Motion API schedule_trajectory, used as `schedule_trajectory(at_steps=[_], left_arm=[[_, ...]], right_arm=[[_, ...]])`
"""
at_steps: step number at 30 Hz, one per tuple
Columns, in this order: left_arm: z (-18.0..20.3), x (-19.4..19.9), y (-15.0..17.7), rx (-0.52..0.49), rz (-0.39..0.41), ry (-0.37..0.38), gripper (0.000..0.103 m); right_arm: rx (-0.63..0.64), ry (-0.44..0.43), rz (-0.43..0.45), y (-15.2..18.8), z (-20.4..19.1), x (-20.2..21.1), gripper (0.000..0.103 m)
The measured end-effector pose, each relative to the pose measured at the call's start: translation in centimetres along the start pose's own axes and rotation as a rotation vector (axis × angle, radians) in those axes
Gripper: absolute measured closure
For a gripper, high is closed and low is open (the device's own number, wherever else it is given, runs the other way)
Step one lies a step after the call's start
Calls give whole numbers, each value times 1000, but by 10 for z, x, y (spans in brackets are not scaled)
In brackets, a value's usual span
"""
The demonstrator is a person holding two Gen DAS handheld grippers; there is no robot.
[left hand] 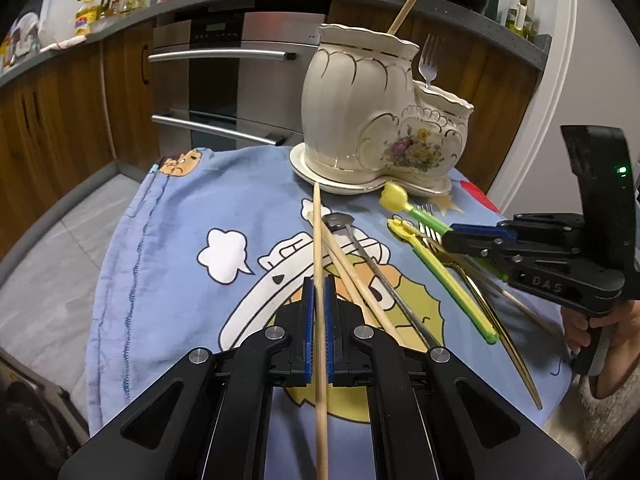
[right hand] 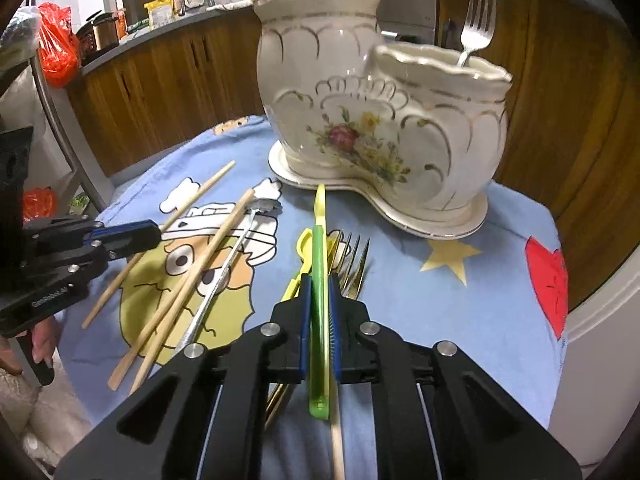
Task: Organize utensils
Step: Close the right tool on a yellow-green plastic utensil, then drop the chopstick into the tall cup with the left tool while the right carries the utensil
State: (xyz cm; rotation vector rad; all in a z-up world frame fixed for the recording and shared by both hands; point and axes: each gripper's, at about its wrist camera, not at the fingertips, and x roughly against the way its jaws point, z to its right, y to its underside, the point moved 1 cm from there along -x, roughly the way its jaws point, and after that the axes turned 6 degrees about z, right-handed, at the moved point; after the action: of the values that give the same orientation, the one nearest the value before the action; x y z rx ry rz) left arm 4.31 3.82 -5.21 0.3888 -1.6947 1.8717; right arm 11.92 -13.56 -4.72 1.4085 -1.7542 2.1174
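The left gripper is clamped on a wooden chopstick, blue pads pinching it along its length, the stick pointing straight ahead toward the ceramic holder with its tip just short of the holder's saucer. Over on the other side, the right gripper is closed on a green-handled utensil, its pale yellow tip aimed at the base of the holder, and a thin wooden stick runs through the same grip just beside the handle. The holder, a cream two-compartment piece with a flower print, stands at the far edge of the blue cartoon cloth; one chopstick leans out of its tall compartment, and a silver fork stands in the low one. Loose on the cloth between the two grippers lie two more chopsticks crossed with a long metal spoon. A gold fork and a yellow-green utensil lie right beneath the right gripper.
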Motion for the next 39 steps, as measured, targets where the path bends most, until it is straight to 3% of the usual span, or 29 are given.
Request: schedule_trajectory(at_steps=[6, 10, 14, 17, 22, 29, 39], left_arm=[[-1, -2, 0, 4, -1, 5, 98], [-2, 8, -6, 27, 54, 18, 98], [-1, 25, -17, 51, 159, 62, 98], [-4, 44, -30, 67, 267, 61, 98], [-12, 58, -68, 131, 413, 122, 98], [3, 39, -132, 66, 477, 156, 98], [-6, -14, -190, 143, 554, 208, 98]], right_arm=[[-58, -21, 53, 2, 7, 21, 95], [-98, -71, 188, -5, 12, 50, 95], [-130, -89, 341, -14, 17, 72, 95], [-156, -84, 399, -18, 21, 76, 95], [-272, -131, 549, -39, 43, 88, 95], [-345, -224, 569, -81, 78, 72, 95], [-347, -168, 595, -109, 104, 25, 95]])
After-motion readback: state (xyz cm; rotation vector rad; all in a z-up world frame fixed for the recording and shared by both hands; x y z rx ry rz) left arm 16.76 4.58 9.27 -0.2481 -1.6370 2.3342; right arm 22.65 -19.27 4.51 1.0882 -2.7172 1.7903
